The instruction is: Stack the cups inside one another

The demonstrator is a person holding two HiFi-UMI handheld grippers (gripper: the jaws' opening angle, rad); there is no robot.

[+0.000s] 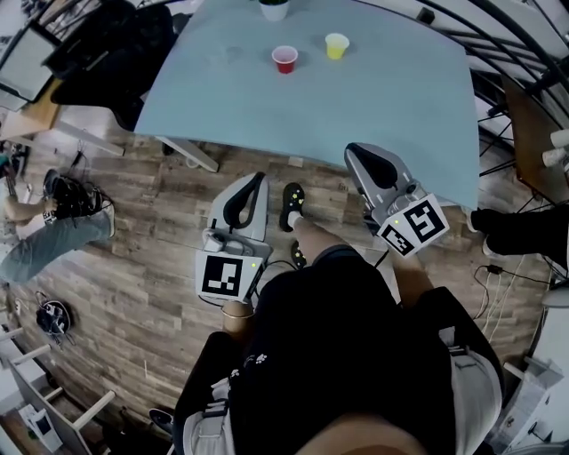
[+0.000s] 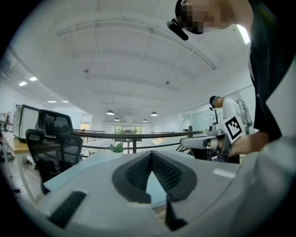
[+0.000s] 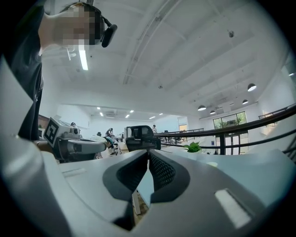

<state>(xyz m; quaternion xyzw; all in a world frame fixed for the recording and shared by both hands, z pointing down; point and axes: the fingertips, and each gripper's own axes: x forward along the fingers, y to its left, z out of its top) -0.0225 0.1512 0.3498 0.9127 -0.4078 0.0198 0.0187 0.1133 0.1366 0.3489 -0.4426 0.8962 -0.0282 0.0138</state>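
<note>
A red cup (image 1: pixel 284 59) and a yellow cup (image 1: pixel 336 45) stand upright and apart on the far part of the light blue table (image 1: pixel 373 107). Both grippers are held level over the wooden floor, short of the table's near edge and well away from the cups. My left gripper (image 1: pixel 258 179) (image 2: pixel 151 155) is shut with nothing between its ribbed pads. My right gripper (image 1: pixel 355 151) (image 3: pixel 148 155) is likewise shut and empty. Each gripper view shows the other gripper alongside: the right gripper (image 2: pixel 208 141) and the left gripper (image 3: pixel 74 146).
A white pot with a green plant (image 1: pixel 274 9) (image 3: pixel 193 148) stands at the table's far edge. A black office chair (image 1: pixel 107 53) is at the table's left. Another person's legs (image 1: pixel 44 231) are on the floor at left, a shoe (image 1: pixel 516 231) and cables at right.
</note>
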